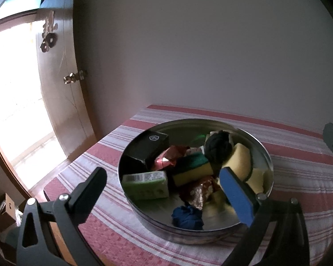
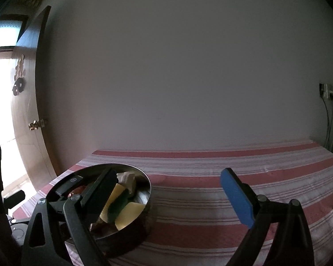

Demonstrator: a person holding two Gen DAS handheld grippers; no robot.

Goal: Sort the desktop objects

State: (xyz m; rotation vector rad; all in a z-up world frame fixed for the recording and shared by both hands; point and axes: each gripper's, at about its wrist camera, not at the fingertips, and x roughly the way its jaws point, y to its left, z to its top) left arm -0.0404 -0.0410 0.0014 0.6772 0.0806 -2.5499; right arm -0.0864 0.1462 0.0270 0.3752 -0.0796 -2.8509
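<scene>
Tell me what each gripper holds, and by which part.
Nothing. The left gripper and the right gripper are both open, fingers empty, above the metal tin.

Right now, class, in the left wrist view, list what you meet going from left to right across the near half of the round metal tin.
Green rectangular soap box → dark blue cloth ball → pale yellow sponge piece, all inside the round metal tin.
</scene>
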